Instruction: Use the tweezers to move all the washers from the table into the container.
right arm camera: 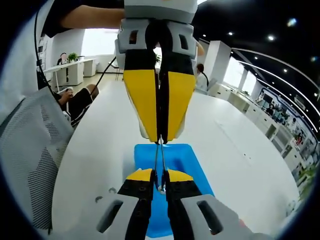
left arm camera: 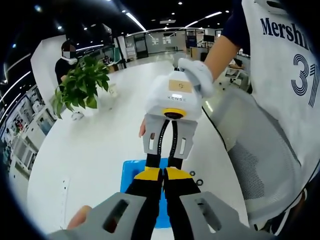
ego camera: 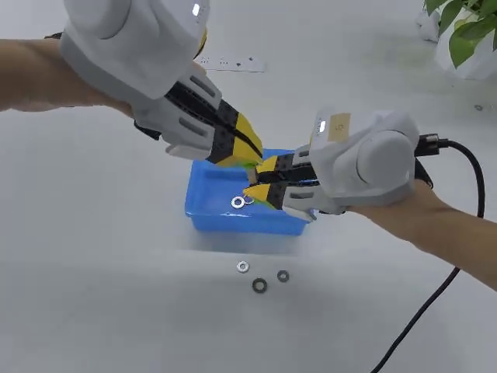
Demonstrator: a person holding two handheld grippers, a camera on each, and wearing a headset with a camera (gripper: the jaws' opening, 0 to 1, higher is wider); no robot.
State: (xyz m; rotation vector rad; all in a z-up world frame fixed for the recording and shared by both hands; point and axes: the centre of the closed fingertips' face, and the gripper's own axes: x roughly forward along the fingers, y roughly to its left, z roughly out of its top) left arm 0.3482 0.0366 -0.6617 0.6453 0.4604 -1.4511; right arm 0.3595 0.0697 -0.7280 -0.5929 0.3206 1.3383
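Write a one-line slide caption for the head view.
Left gripper and right gripper pinch the tweezers over the blue container holding two washers; three washers lie on the table.

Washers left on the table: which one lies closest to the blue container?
The leftmost washer, bright silver. The middle washer and right washer look darker and lie farther from the container.

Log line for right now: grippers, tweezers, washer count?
left gripper: shut on tweezers | right gripper: shut on tweezers, over container | in container: two washers | on table: three washers
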